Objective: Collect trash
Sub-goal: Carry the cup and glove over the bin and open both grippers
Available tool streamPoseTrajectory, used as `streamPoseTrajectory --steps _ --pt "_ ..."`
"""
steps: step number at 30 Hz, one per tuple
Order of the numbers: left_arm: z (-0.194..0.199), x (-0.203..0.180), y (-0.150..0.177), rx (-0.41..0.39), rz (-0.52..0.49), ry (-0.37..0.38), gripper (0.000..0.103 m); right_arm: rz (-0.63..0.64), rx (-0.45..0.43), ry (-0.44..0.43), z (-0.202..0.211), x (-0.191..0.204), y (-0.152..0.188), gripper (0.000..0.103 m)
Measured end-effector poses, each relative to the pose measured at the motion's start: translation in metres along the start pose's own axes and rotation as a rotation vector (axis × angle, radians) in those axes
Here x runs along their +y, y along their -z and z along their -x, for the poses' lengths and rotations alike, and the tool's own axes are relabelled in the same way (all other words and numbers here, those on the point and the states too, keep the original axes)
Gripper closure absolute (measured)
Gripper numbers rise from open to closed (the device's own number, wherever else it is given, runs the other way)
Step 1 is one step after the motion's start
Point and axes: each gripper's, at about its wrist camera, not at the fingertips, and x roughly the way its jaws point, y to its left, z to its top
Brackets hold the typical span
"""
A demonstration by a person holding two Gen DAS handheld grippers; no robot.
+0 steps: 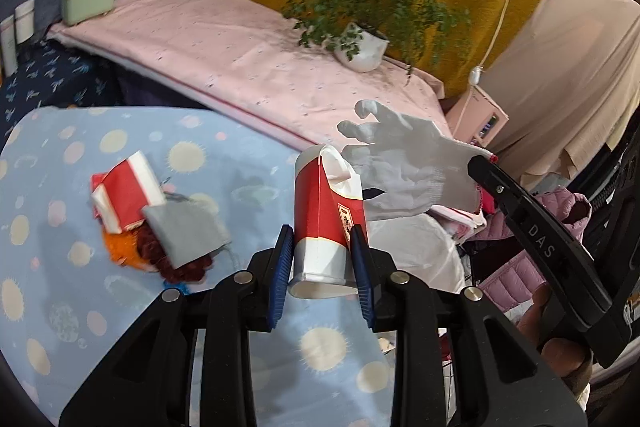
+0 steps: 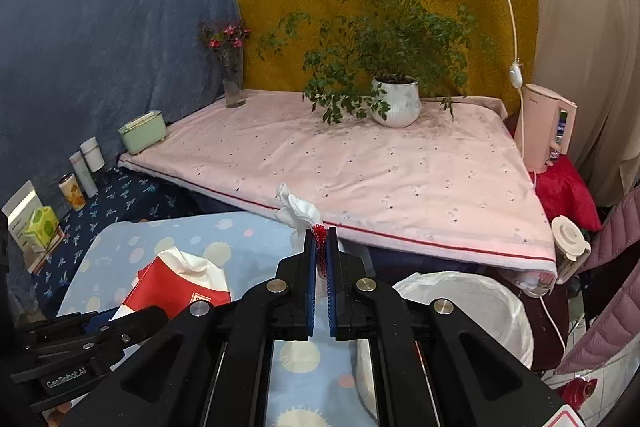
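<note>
Carton (image 1: 326, 219) clamped in left gripper (image 1: 324, 259) — right gripper (image 2: 320, 259) pinches glove (image 2: 298, 207) cuff.

Black plastic tongs (image 1: 324, 263) with ribbed blue pads (image 1: 282, 267), silver round screws, "DAS" and "GenRobot.AI" lettering.

A crumpled red-and-white paper carton (image 1: 325, 223) stood between the left tool (image 1: 323, 259) pads above the sun-patterned blue tabletop (image 1: 80, 307). A flattened red-and-white paper wrapper pile (image 1: 132, 195) lay to its left. The white knitted glove (image 1: 408, 171) hung to its right, above the white-lined bin (image 2: 480, 307).

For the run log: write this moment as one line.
left hand-held gripper: shut on red-and-white carton | right hand-held gripper: shut on white glove cuff | bin bag: below right | pile on table: remaining
</note>
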Motion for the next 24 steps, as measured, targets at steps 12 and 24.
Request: streamPoseTrajectory --steps 12,24 --pt "-0.022 -0.069 -0.005 0.011 -0.105 0.047 0.075 -0.059 -0.05 0.099 0.032 -0.066 -0.005 0.099" --pt "-0.06 -0.114 0.015 0.083 -0.182 0.074 0.075 -0.135 0.005 0.158 0.028 -0.117 0.029 0.098"
